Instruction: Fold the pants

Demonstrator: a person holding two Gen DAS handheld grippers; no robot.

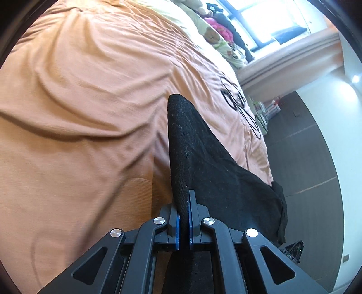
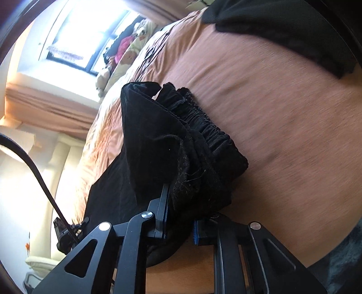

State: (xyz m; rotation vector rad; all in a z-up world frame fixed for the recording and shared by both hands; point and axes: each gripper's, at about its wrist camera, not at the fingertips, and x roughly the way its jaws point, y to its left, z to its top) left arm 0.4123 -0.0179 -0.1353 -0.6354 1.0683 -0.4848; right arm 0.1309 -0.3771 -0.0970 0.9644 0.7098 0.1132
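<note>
My left gripper [image 1: 184, 217] is pinched tight on a thin edge of the soft black pants [image 1: 203, 158]. The cloth rises in a point just ahead of its tips. My right gripper [image 2: 178, 224] is squeezing a thick bunch of the same pants, with the crinkly stretchy waistband [image 2: 210, 133] just past its fingers. Under both tools lies the wrinkled orange bedspread [image 1: 79, 101]. Far beyond it I see a bright window [image 1: 271, 20].
</note>
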